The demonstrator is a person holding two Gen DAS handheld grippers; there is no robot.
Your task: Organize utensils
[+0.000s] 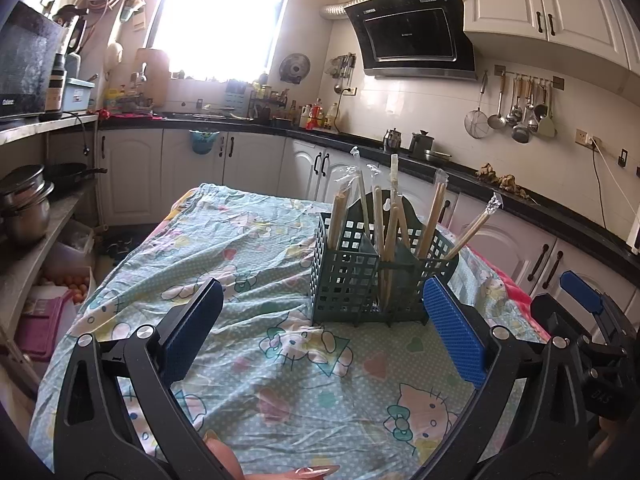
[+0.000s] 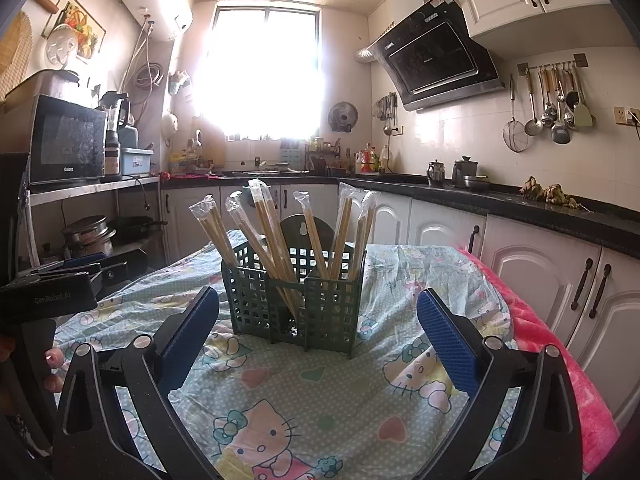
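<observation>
Several plastic-wrapped wooden chopsticks are seen upright, perhaps seven pairs, in a dark green lattice plastic caddy; left gripper and right gripper are spread wide, empty.

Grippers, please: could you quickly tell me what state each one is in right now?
Left gripper: open, holding nothing.
Right gripper: open, holding nothing.

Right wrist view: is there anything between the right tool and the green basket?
Nothing visible. Only bare tablecloth lies between the open right tool and the basket, with the wrapped chopsticks standing in it.
</observation>
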